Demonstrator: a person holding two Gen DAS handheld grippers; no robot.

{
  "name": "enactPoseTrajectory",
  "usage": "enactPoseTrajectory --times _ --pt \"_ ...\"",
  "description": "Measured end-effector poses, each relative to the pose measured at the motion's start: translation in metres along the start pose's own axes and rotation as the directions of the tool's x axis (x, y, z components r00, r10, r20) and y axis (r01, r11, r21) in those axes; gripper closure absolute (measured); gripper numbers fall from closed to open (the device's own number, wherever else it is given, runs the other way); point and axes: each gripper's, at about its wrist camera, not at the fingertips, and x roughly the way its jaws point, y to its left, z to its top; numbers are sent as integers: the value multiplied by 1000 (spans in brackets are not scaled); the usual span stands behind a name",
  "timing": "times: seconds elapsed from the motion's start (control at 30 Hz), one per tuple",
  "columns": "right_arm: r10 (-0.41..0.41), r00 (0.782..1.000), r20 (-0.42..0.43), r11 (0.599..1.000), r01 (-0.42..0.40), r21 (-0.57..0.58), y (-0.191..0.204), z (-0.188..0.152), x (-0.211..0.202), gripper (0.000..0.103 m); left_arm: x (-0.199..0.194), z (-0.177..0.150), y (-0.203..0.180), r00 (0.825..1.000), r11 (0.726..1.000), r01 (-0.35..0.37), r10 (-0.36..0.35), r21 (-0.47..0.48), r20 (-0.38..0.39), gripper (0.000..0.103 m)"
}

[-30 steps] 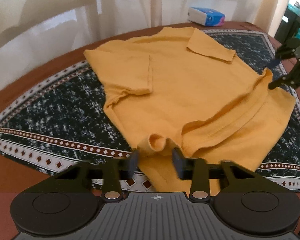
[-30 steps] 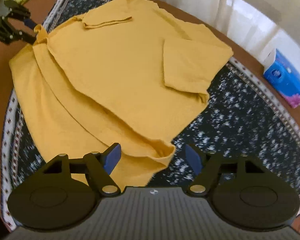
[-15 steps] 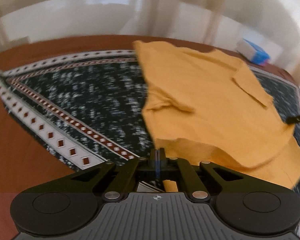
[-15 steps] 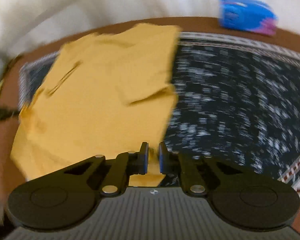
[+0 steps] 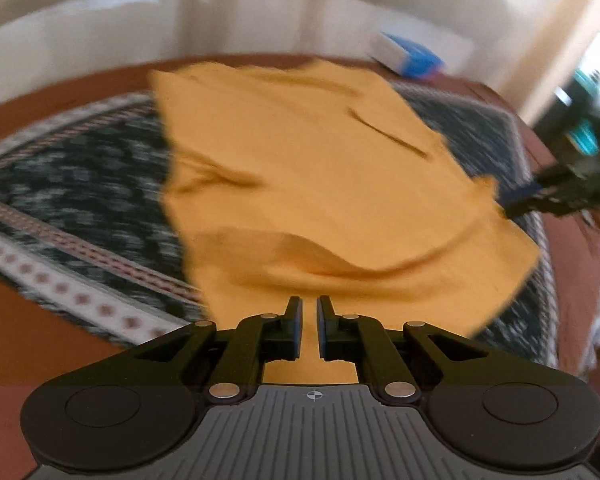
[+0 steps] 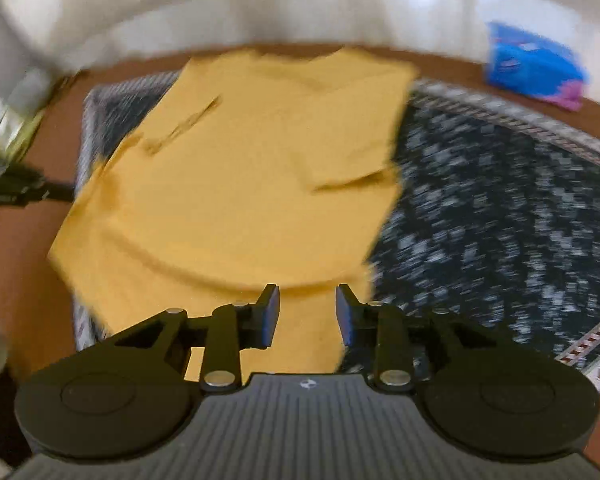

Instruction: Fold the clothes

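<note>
A yellow shirt (image 5: 320, 184) lies across a patterned mat (image 5: 80, 200) on a brown tabletop (image 5: 28, 344), filling the centre of both views, its near hem at the bottom of each frame. The left claw (image 5: 308, 316) stands slightly parted, its jaws having just been opening, with cloth seen through the narrow gap but no pad clearly pressing it; the right claw (image 6: 307, 308), bottom centre of its own view, is spread wider, likewise just opening, over the hem without gripping. The risk, on this evidence: a loosened hem may slump into the ridge already running across the lower centre, leaving a crooked fold; the blur suggests fast motion, which could drag the shirt off the mat. Count: one shirt, one mat, two claws, one blue box (image 6: 534, 64) at upper right.
</note>
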Motion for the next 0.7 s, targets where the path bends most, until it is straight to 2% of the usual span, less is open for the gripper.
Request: enactPoseTrajectory --times 0.07,0.17,0.37,0.53,0.6,0.7 --pt "34 999 -42 999 -34 -4 5 0 12 75 11 1 -7 1000 1000 6 -6 4 -7 82" --pt "46 998 -49 999 -46 2 12 3 26 75 23 5 -9 1000 1000 -5 6 -27 12 82" --pt "-12 999 53 995 6 103 3 20 38 76 33 19 7 995 986 -37 51 -160 82 80" --pt "-116 984 134 969 82 232 -15 32 38 73 35 25 29 984 953 -97 135 -288 115 78" --pt "-126 980 157 957 78 281 -21 32 35 73 26 25 35 980 943 -101 149 -316 131 78" --pt "-110 977 185 964 59 260 -17 26 15 73 -5 19 37 970 944 -97 161 -314 182 74"
